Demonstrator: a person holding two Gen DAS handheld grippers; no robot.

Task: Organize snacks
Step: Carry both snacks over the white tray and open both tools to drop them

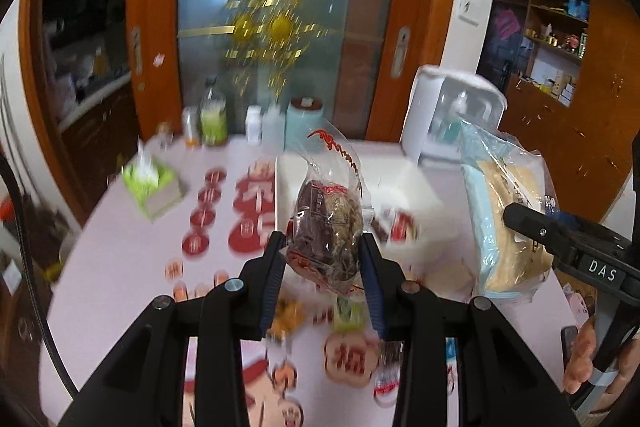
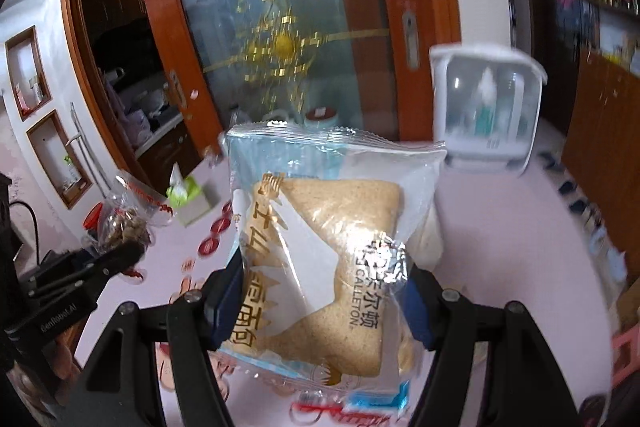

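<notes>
On the far left of the pink patterned worktop (image 1: 120, 259) sits a green tissue box (image 1: 154, 187), with bottles (image 1: 213, 115) lined up behind it. The left claw (image 1: 323, 247) pinches a clear bag of dark dried snack (image 1: 328, 223), raised above the worktop in front of a white tray (image 1: 400, 183). To the right, the right claw (image 2: 324, 291) clamps a sealed packet of toast bread (image 2: 328, 247), also lifted clear. A white plastic dispenser box (image 1: 452, 115) stands behind.
</notes>
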